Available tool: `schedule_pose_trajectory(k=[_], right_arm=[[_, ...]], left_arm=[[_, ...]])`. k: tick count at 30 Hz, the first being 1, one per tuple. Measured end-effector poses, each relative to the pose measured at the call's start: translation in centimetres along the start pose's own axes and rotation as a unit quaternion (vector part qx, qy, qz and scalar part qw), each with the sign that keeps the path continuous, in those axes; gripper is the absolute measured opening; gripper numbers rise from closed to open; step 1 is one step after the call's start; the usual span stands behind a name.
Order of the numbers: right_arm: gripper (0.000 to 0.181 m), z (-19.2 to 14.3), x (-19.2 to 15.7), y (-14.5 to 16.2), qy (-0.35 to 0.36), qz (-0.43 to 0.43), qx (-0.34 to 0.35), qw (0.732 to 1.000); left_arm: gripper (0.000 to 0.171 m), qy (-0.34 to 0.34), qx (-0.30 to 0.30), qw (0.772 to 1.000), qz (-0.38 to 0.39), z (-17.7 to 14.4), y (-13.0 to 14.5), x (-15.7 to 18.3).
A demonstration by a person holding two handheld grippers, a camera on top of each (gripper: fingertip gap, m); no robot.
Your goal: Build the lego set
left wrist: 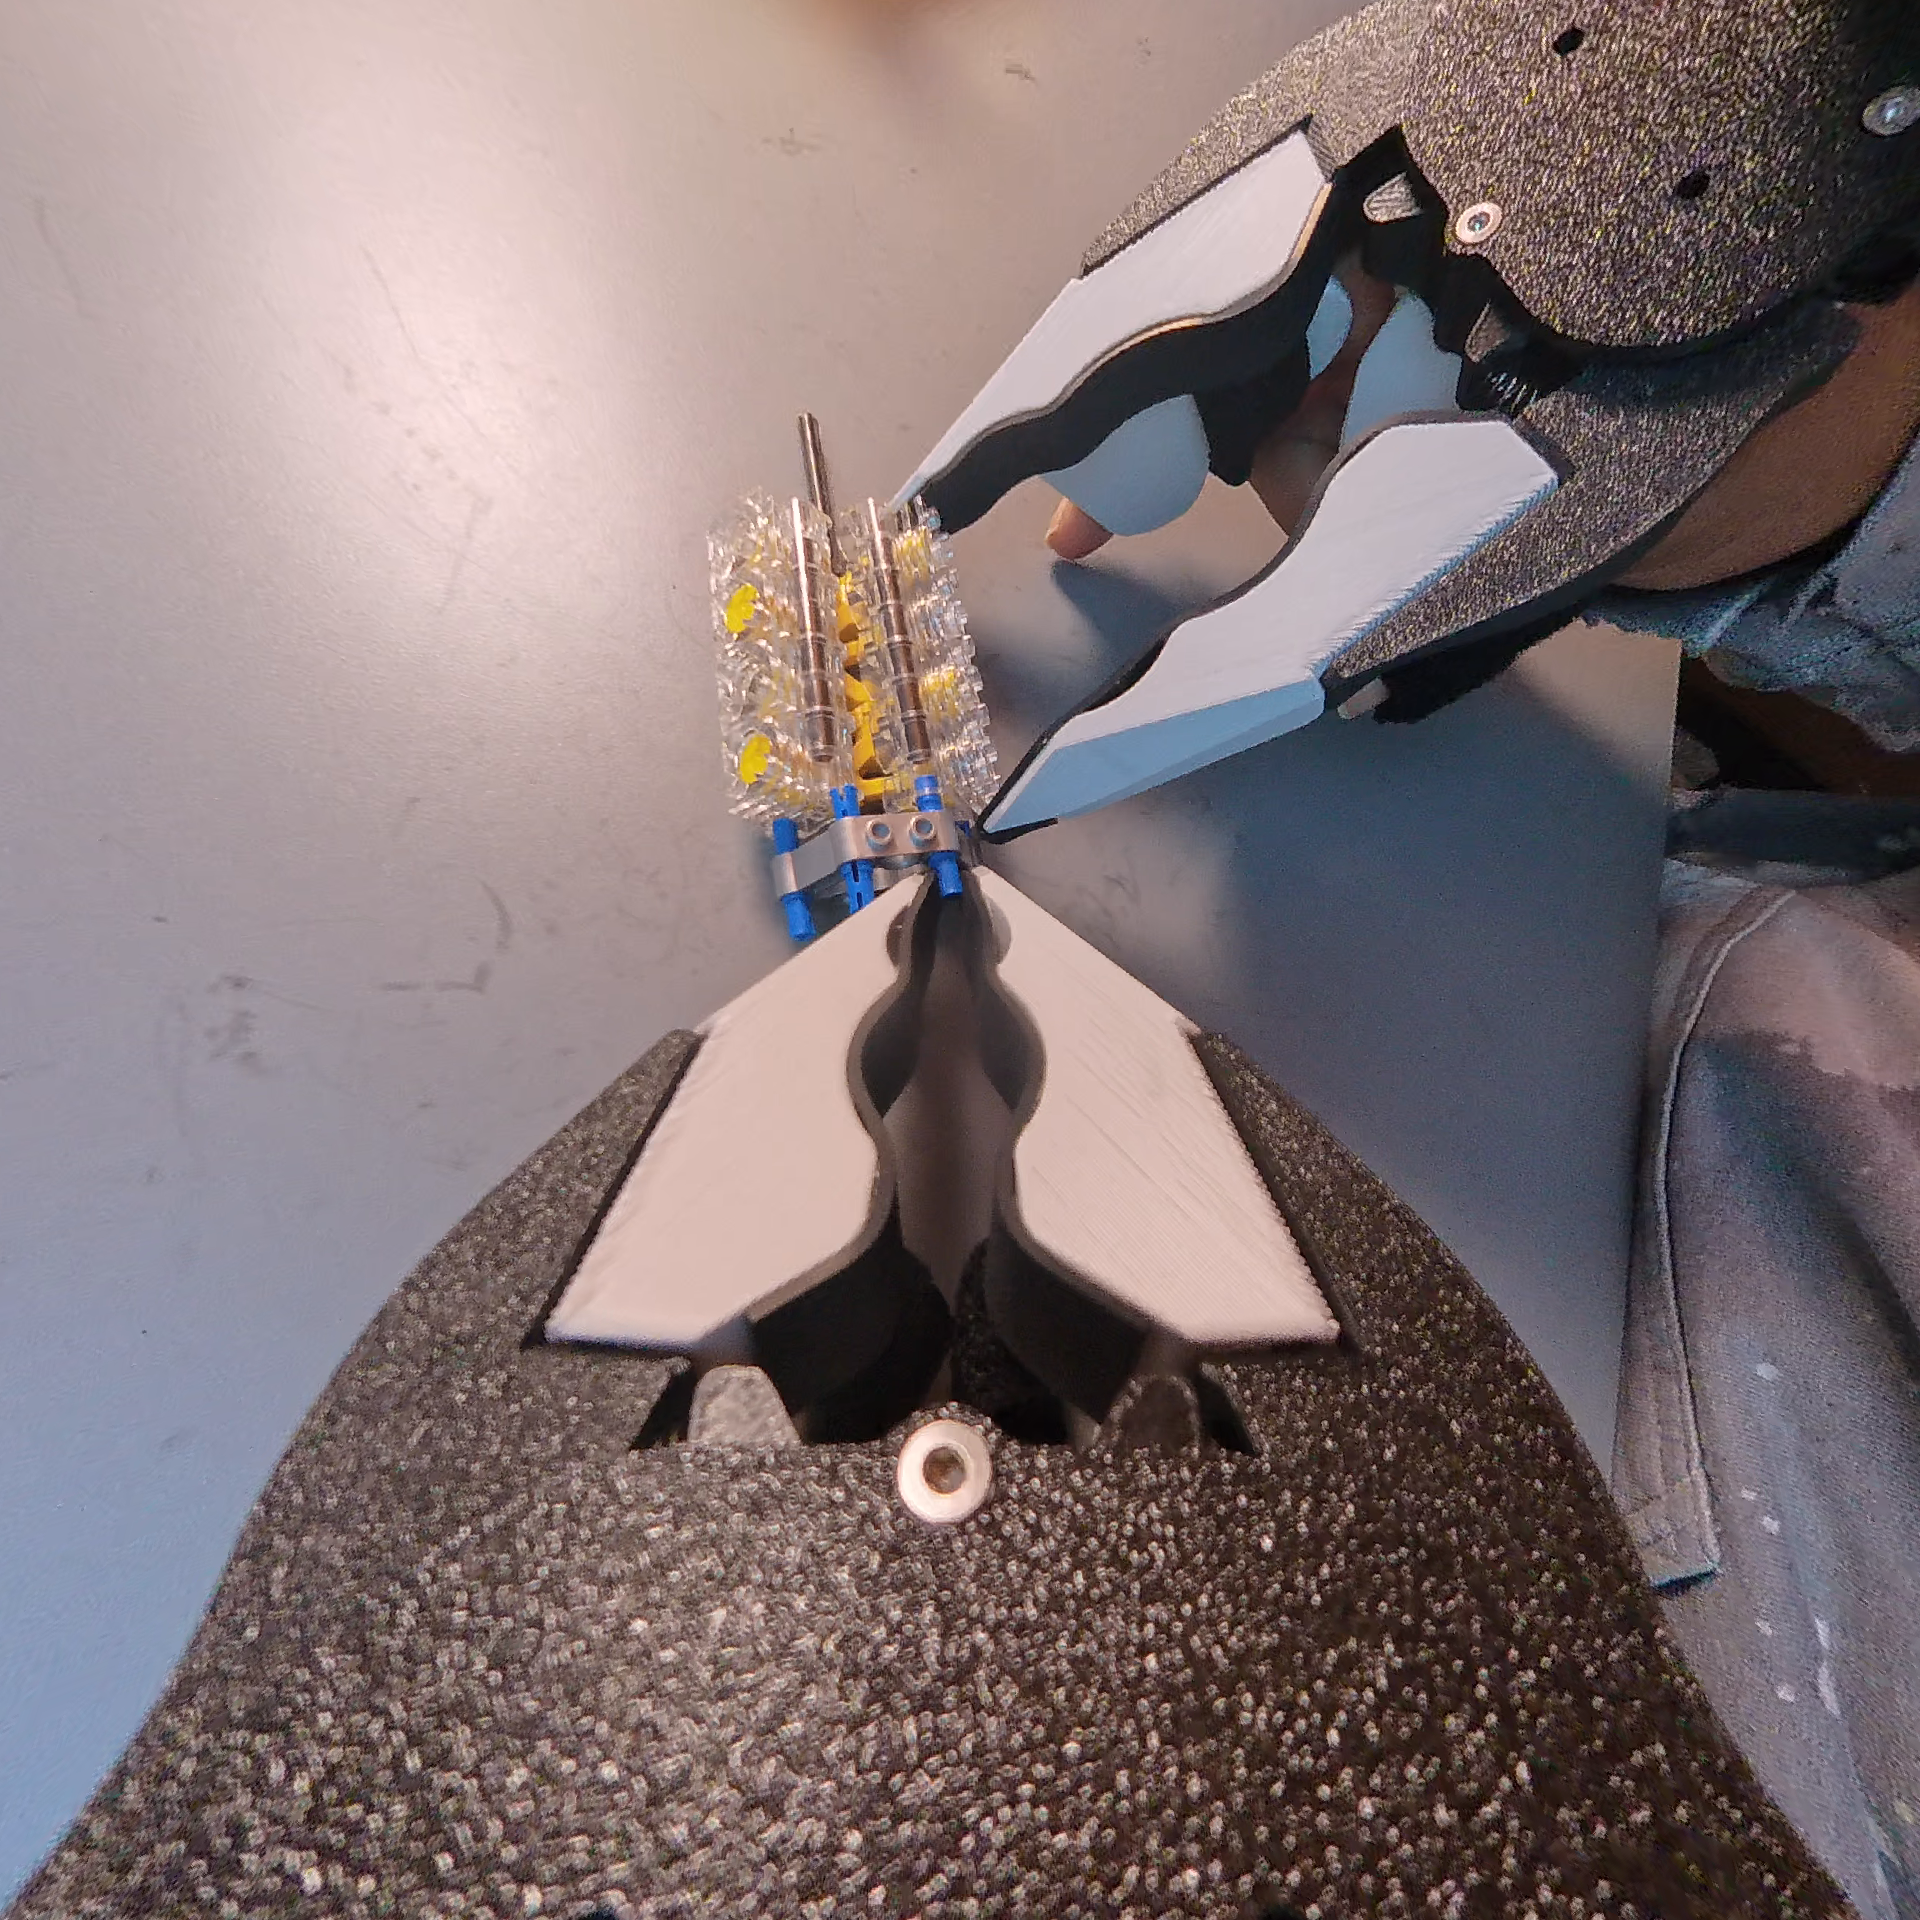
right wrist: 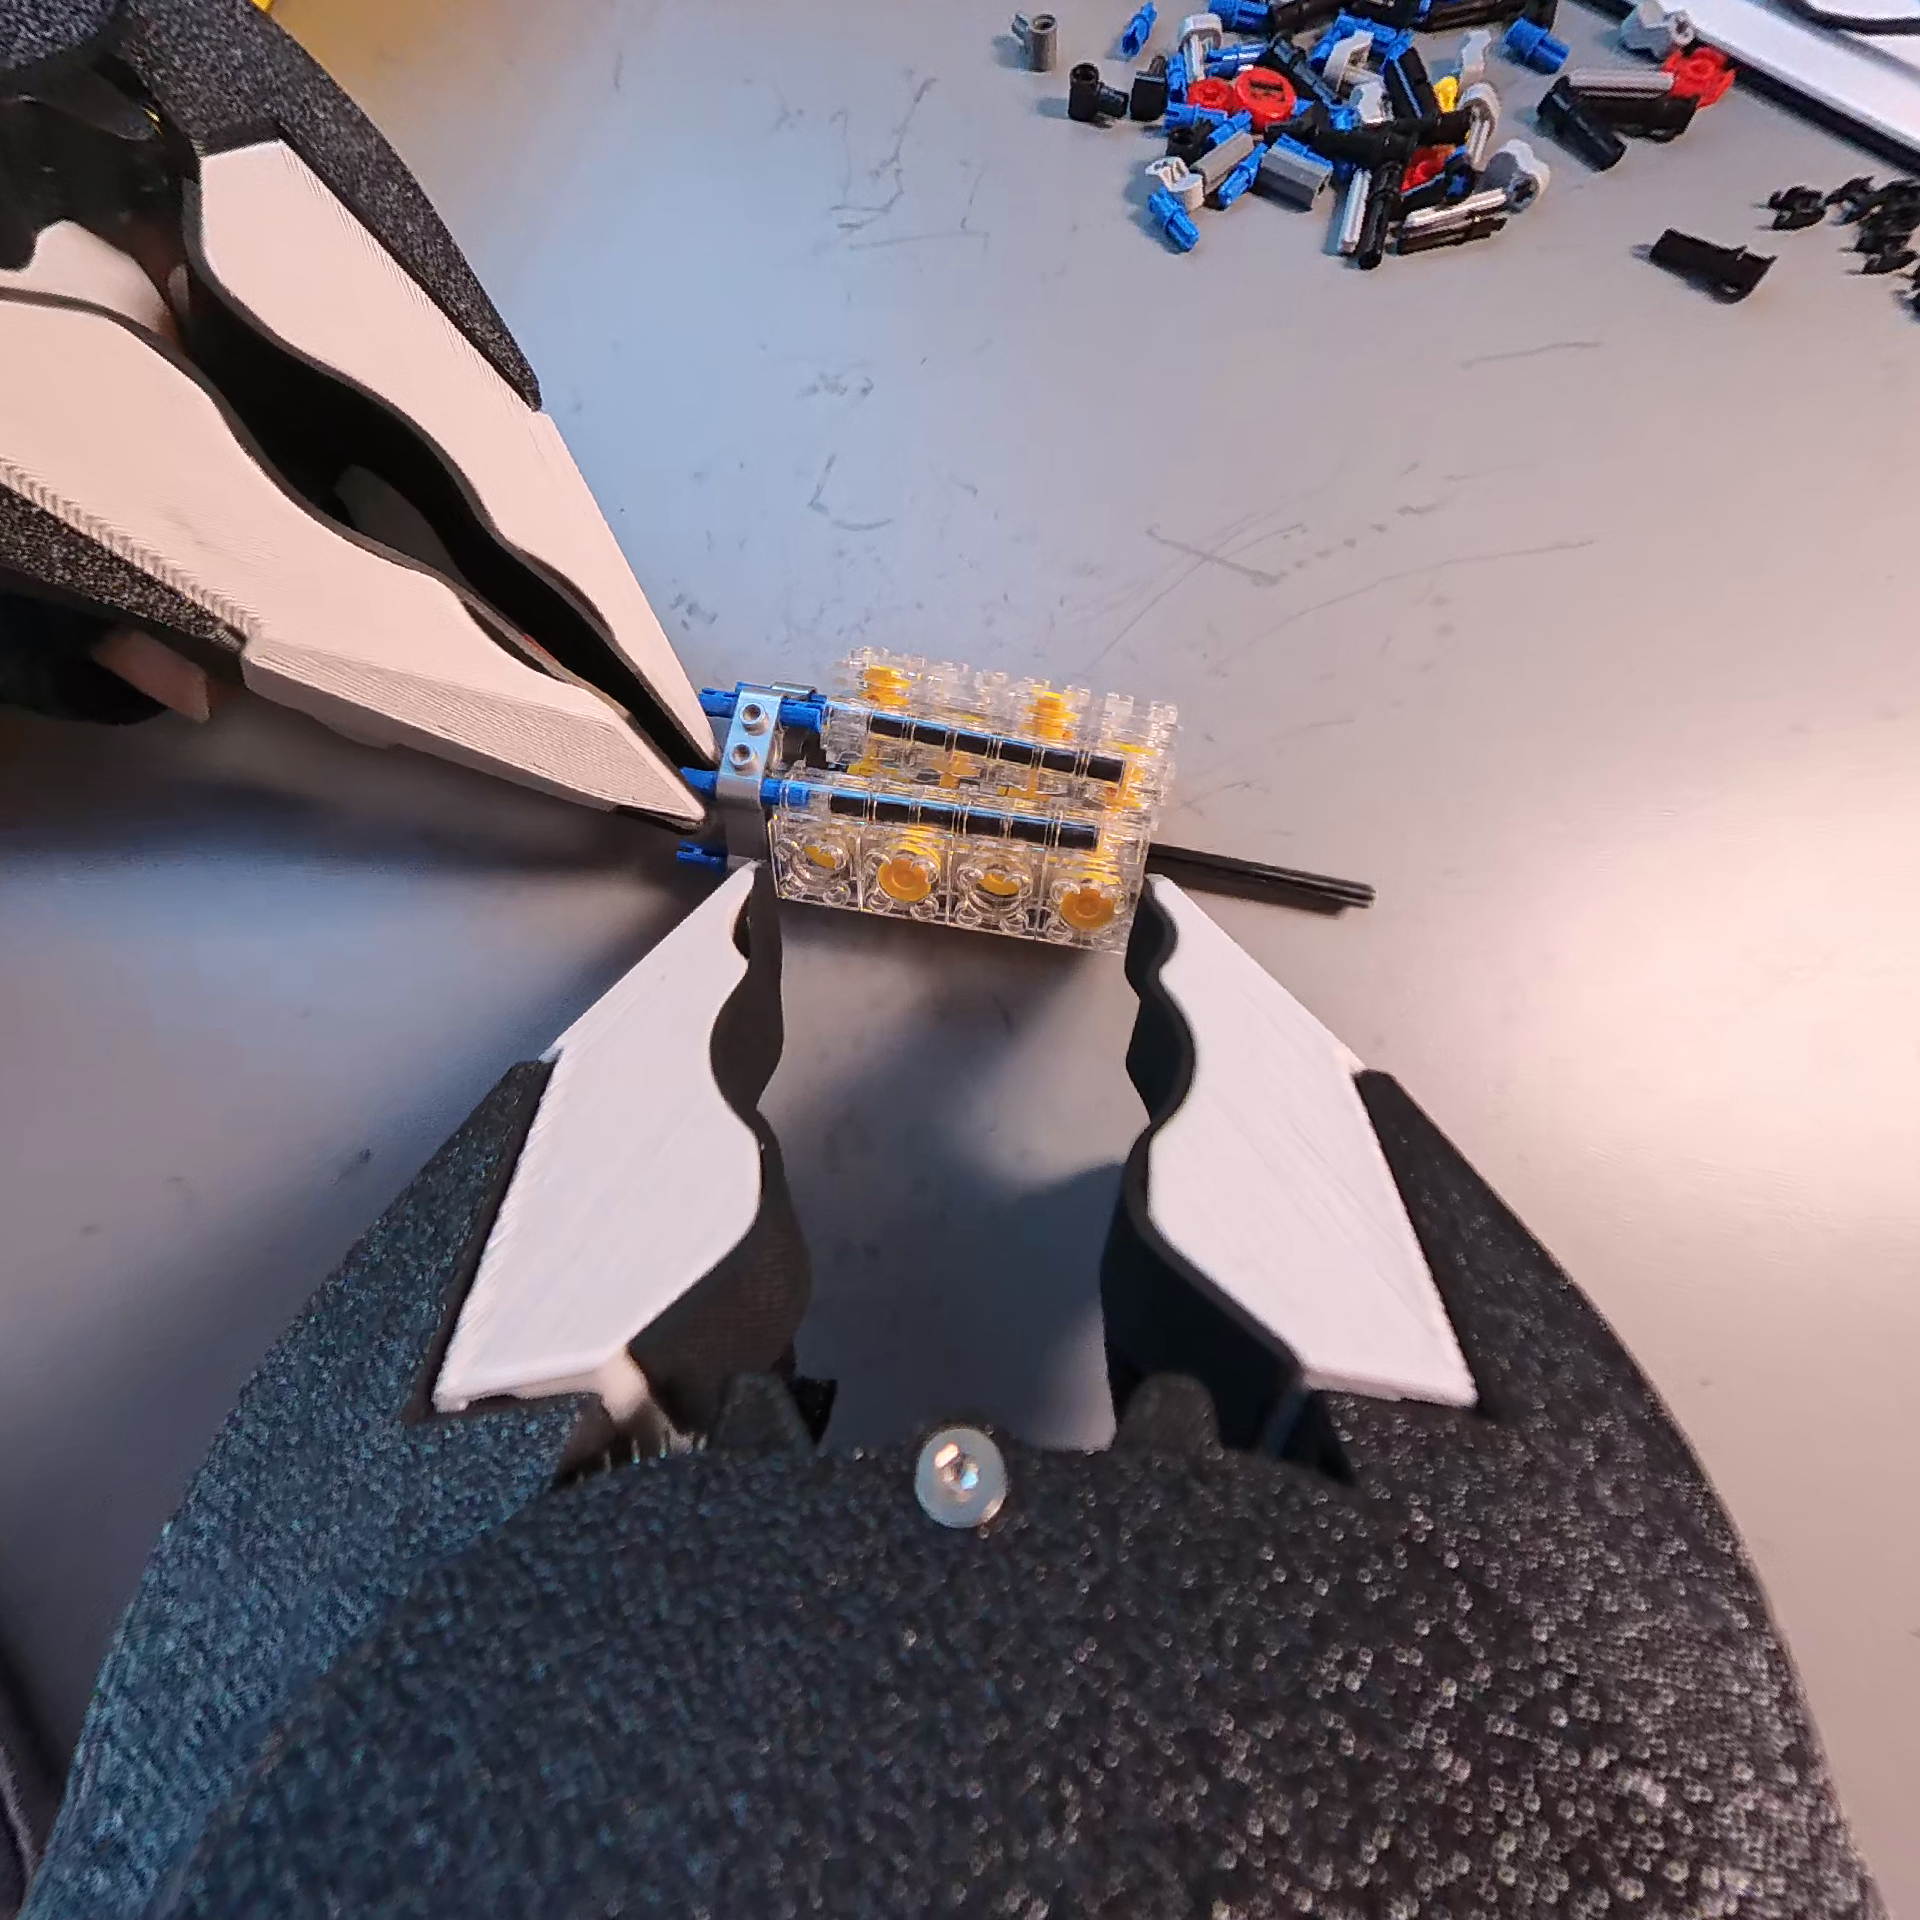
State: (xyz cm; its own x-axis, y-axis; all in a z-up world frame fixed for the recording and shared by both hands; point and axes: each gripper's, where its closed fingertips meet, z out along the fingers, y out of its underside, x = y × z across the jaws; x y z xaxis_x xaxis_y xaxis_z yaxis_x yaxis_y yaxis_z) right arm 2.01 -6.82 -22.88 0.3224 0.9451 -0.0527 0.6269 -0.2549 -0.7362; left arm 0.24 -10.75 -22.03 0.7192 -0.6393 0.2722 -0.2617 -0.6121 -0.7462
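A small assembly of clear bricks [right wrist: 966, 821] with yellow parts inside, dark axles on top and a grey end beam [right wrist: 750, 764] with blue pins lies on the grey table [right wrist: 1039, 416]. It also shows in the left wrist view [left wrist: 831, 665]. A long thin axle [right wrist: 1257, 878] sticks out of its far end. My left gripper [left wrist: 940, 883] is shut on a blue pin [left wrist: 948, 871] at the grey end; it also shows in the right wrist view [right wrist: 707, 795]. My right gripper [right wrist: 951, 888] is open and straddles the clear block lengthwise, one fingertip near each end; it also shows in the left wrist view [left wrist: 951, 665].
A pile of loose blue, black, grey and red pieces [right wrist: 1351, 114] lies at the far right, with small black parts [right wrist: 1709, 265] beside it. A white flat thing [right wrist: 1808, 62] lies at the far corner. The table edge [left wrist: 1675, 790] and a person's sleeve [left wrist: 1787, 1143] are on the right. The white flat thing [right wrist: 1808, 62] is about 25 cm from my right fingertips.
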Motion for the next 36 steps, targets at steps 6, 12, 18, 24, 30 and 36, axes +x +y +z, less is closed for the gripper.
schedule_pose_trajectory(k=[6, 12, 18, 24, 30, 36], right_arm=[[0.064, 0.0, 0.0, -0.1, 0.012, 0.001, 0.004, 1.000], [0.065, 0.1, 0.3, -0.1, 0.011, 0.009, 0.003, 1.000], [0.065, 0.6, 0.4, -0.4, -0.002, 0.019, -0.001, 1.000], [0.065, 0.7, 0.2, -0.4, -0.011, 0.018, -0.005, 1.000], [0.065, 0.9, -0.2, -0.5, -0.023, 0.008, -0.007, 1.000], [0.065, 1.1, -1.1, -0.6, -0.053, -0.017, -0.009, 0.998]], left_arm=[[0.000, -0.004, 0.002, 1.000, -0.005, 0.1, -0.1, -0.1], [0.002, -0.003, -0.006, 1.000, 0.006, 0.1, -0.1, -0.4], [0.018, 0.006, -0.006, 0.999, 0.035, -1.1, 0.0, 0.1], [0.035, -0.061, -0.023, 0.993, 0.101, -1.8, 1.2, -1.0], [0.064, -0.108, -0.037, 0.973, 0.202, -0.8, 0.6, -2.9], [0.063, -0.017, -0.057, 0.979, 0.196, 0.3, 0.9, -2.3]])
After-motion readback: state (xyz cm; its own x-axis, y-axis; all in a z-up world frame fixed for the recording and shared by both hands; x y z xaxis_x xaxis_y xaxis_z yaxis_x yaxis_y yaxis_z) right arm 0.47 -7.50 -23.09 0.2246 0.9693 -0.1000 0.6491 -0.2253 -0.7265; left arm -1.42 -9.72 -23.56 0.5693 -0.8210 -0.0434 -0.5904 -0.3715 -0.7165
